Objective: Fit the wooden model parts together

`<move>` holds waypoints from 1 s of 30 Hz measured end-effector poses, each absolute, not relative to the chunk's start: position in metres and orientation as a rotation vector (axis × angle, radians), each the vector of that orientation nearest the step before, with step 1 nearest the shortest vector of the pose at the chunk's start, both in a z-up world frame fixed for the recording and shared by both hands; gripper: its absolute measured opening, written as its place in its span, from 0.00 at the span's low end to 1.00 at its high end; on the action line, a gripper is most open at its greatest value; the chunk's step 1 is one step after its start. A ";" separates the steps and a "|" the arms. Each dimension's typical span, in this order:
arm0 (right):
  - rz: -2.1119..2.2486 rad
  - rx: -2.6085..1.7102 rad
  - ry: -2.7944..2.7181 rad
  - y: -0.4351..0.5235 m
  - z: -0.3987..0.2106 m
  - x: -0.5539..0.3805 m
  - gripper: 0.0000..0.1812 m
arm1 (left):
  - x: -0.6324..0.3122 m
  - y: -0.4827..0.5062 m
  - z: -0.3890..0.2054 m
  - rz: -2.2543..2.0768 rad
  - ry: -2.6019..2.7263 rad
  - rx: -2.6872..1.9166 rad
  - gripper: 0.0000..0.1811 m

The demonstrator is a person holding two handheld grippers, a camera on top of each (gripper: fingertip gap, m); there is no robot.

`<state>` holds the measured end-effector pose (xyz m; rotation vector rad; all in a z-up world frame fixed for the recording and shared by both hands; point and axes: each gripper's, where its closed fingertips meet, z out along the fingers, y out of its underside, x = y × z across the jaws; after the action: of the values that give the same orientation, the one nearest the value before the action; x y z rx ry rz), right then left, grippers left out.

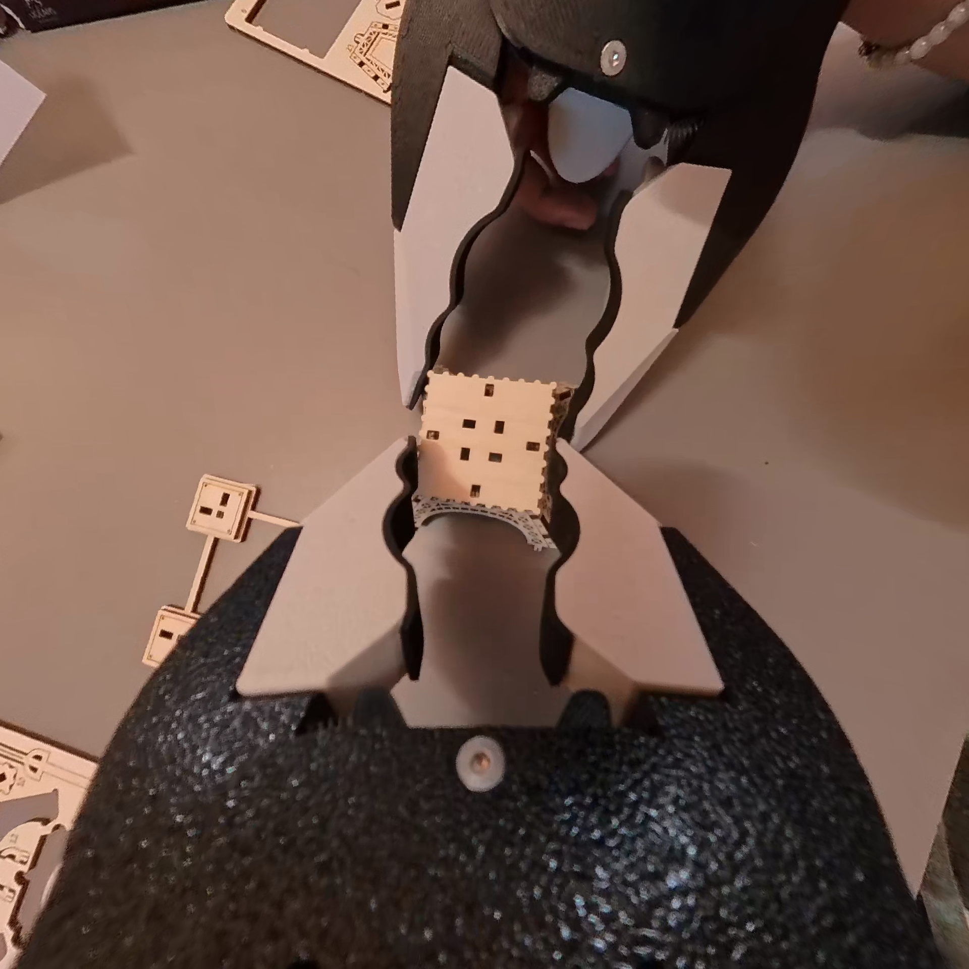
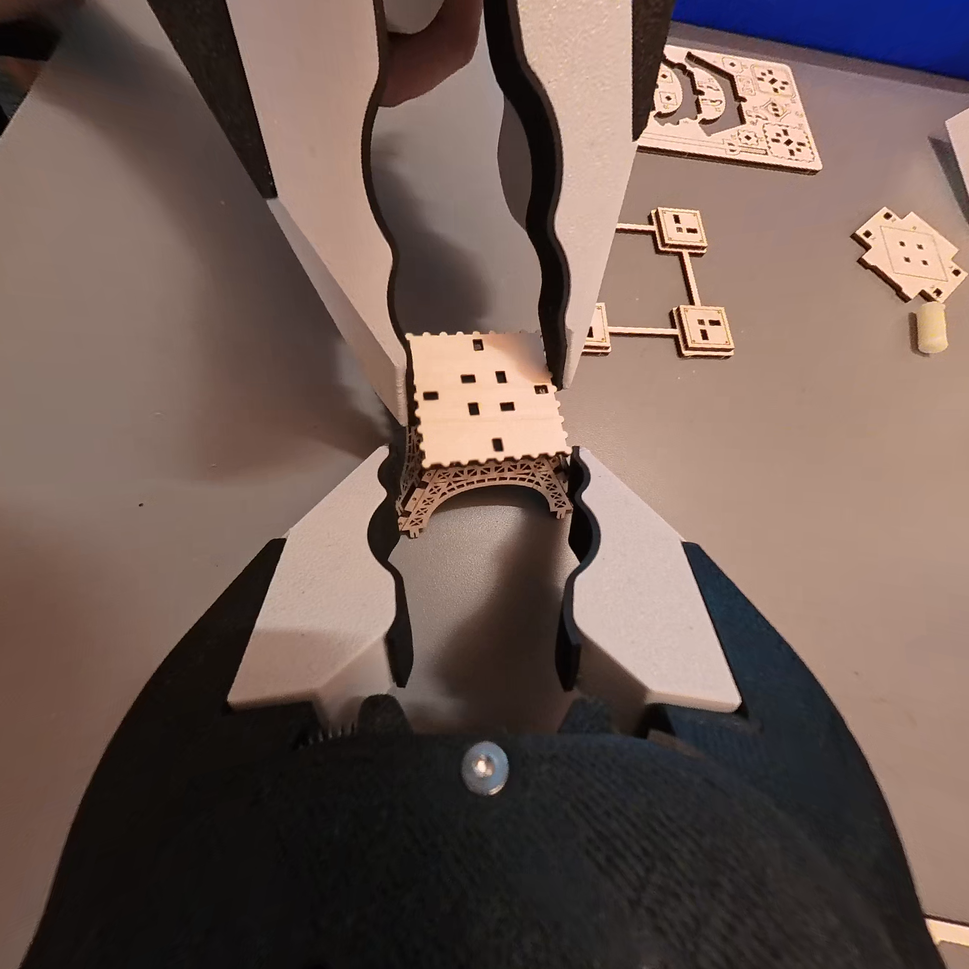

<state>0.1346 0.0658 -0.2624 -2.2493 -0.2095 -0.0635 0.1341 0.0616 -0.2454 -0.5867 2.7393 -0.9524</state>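
A wooden model section (image 1: 485,445) has a square plate with several small slots on top of lattice arch legs (image 2: 482,487). It is held just above the grey table. My left gripper (image 1: 485,461) comes in from the bottom of the left wrist view and is shut on its near sides. My right gripper (image 1: 498,398) comes from the opposite side and is shut on its far end. In the right wrist view the right gripper (image 2: 481,466) clamps the section (image 2: 482,404) at the arch end, and the left gripper (image 2: 480,367) clamps the far end.
A thin wooden frame with square pads (image 2: 681,230) lies on the table (image 2: 734,498), also in the left wrist view (image 1: 220,506). A cut-out part sheet (image 2: 734,105), a stepped wooden plate (image 2: 912,251) and a small cream cylinder (image 2: 930,325) lie right of it. Another sheet (image 1: 26,818) sits lower left. Only a small space, under 4 cm, lies between the two pairs of fingers.
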 end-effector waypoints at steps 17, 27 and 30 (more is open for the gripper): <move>-0.058 -2.251 -0.207 0.066 -0.263 0.135 0.35 | 0.139 0.061 -0.223 -1.190 2.672 -0.620 0.16; -0.055 -2.251 -0.205 0.066 -0.263 0.135 0.35 | 0.138 0.060 -0.236 -1.047 2.702 -0.498 0.00; -0.053 -2.252 -0.204 0.066 -0.263 0.135 0.35 | 0.138 0.061 -0.236 -0.990 2.698 -0.443 0.00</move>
<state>0.1347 0.0658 -0.2627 -2.2517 -0.2042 -0.0528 0.1382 0.0606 -0.2364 -0.4431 2.6982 -0.9904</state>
